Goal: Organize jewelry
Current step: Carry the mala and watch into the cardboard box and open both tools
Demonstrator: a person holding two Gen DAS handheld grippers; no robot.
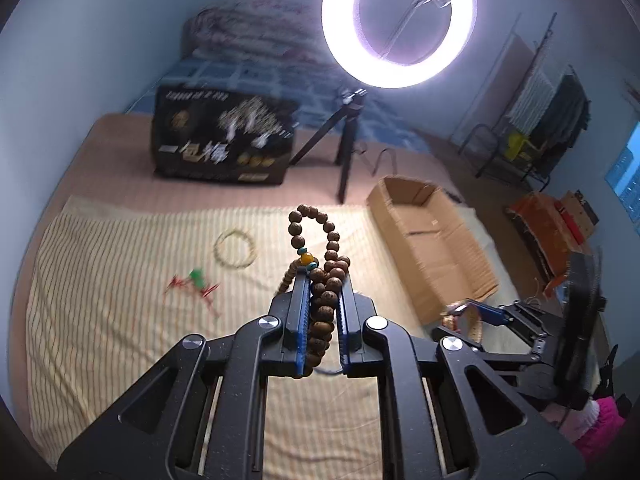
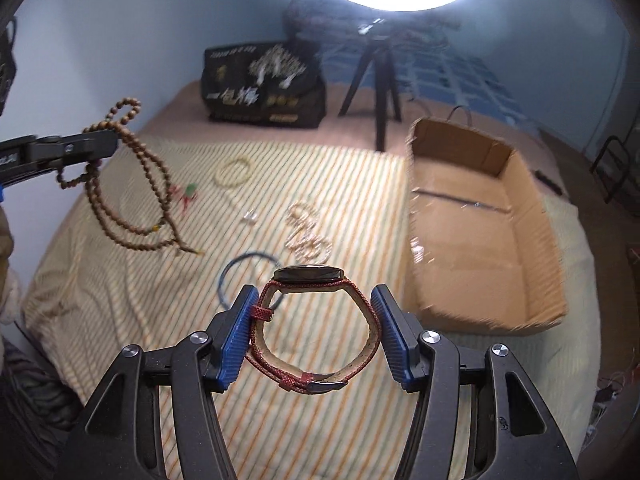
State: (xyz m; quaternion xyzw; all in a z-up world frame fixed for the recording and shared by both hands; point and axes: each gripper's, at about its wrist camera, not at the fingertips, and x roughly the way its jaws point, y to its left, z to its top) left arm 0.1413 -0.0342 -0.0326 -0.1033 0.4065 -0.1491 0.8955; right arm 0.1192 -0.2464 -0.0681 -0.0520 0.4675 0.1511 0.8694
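Note:
My left gripper [image 1: 324, 280] is shut on a long strand of brown wooden beads [image 1: 324, 304] and holds it above the striped cloth [image 1: 120, 320]. The strand also hangs from the left gripper [image 2: 112, 144] in the right wrist view as loops of brown beads [image 2: 132, 208]. My right gripper [image 2: 316, 300] is shut on a watch with a red strap [image 2: 316, 320], held above the cloth [image 2: 280, 420]. The open cardboard box [image 2: 480, 240] stands to the right of it and also shows in the left wrist view [image 1: 432, 240].
On the cloth lie a pale bead bracelet [image 2: 232, 172], a red and green piece [image 2: 188, 196], a gold chain pile [image 2: 306, 236], a blue ring bracelet [image 2: 240, 276] and a small white piece [image 2: 250, 216]. A black box [image 2: 264, 84] and a ring-light tripod [image 2: 376, 84] stand behind.

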